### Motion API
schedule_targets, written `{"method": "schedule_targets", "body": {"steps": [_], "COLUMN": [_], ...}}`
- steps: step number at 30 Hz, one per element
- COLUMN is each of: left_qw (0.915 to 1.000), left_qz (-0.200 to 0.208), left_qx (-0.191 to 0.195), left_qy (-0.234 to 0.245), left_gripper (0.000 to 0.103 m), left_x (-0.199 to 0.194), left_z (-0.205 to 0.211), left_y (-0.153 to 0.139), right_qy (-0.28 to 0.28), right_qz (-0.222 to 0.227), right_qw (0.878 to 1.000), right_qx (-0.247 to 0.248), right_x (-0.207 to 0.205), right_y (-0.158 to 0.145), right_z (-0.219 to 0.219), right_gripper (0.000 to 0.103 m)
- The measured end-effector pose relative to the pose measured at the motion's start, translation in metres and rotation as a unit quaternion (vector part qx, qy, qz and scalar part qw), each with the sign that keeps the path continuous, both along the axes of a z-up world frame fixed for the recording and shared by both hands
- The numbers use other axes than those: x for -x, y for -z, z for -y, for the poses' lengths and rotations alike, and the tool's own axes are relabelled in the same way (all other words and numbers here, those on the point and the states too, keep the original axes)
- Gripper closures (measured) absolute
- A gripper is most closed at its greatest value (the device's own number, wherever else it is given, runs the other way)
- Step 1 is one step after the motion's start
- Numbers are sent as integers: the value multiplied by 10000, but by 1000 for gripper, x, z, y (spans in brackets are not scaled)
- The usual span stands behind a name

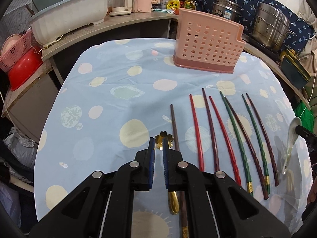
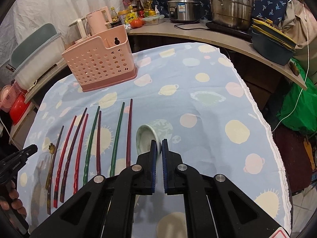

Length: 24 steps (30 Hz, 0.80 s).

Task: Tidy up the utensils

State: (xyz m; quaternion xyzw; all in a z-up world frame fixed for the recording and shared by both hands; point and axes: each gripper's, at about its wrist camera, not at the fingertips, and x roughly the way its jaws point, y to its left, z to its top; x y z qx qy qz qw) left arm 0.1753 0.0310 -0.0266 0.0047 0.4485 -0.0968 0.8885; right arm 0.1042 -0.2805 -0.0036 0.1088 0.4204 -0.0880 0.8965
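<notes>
My left gripper (image 1: 158, 145) is shut on a gold spoon (image 1: 172, 203) with a flower-shaped end (image 1: 163, 138), near the table's front edge. My right gripper (image 2: 158, 147) is shut on the rim of a white ceramic spoon (image 2: 145, 138), also seen lifted in the left wrist view (image 1: 292, 132). Several red, green and dark chopsticks (image 1: 233, 138) lie side by side on the cloth; they also show in the right wrist view (image 2: 89, 144). A pink perforated utensil holder (image 1: 208, 45) stands at the back of the table, seen empty in the right wrist view (image 2: 99, 61).
A blue cloth with pastel spots (image 1: 118, 91) covers the table. Steel pots (image 2: 229, 6) and a rice cooker (image 2: 183, 8) stand on the counter behind. A large tub (image 1: 69, 17) sits at the back left. A red basin (image 1: 21, 71) is on the left.
</notes>
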Motion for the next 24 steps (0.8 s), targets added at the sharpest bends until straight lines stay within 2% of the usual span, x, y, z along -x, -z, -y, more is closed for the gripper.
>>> {"method": "schedule_targets", "body": {"steps": [7,9,10,17,20,24], "left_qw": [9996,9995,9993,9985,9986,9986], "left_qz": [-229,-221,-216,-417,-396,-388], "left_qx": [-14,-65,-93,-142,-190,-133], "left_qy": [-159,-230,-288,-323,-290,-322], "left_gripper": [93,72,67,57,49,43], "left_x": [-5,-5,-5,-13,-14,-17], "left_z": [-9,-11,-13,-21,-19,-18], "left_y": [20,24,26,41,42,43], "right_qy": [31,38,41,118,127,115], "right_qz": [13,0,-5,-27,-20,-23], "right_qw": [10000,10000,10000,9999,9999,9999], "right_qx": [-47,-44,-50,-101,-94,-80], "right_x": [9,10,11,12,11,10], "right_y": [-4,-4,-4,-6,-7,-7], "right_z": [-1,-1,-1,1,2,2], "right_gripper": [97,97,97,97,97,97]}}
